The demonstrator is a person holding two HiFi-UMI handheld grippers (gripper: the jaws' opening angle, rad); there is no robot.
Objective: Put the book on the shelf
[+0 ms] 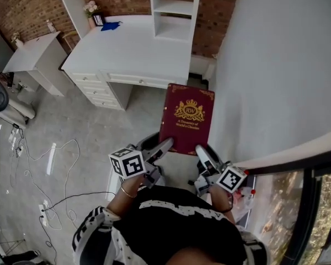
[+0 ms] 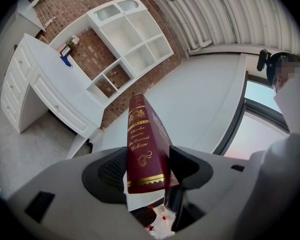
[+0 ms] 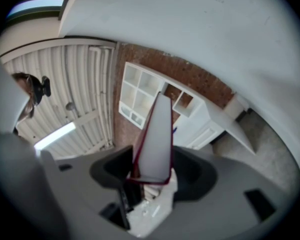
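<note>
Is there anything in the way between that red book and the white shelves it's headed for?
Nothing visible blocks it. The left gripper and right gripper hold the book in the air, and only the bare desk lies before the shelf; a blue item sits off to its left.

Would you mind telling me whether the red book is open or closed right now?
Closed. The book shows its whole front cover, and its covers sit together over the pages at the right hand-held gripper.
</note>
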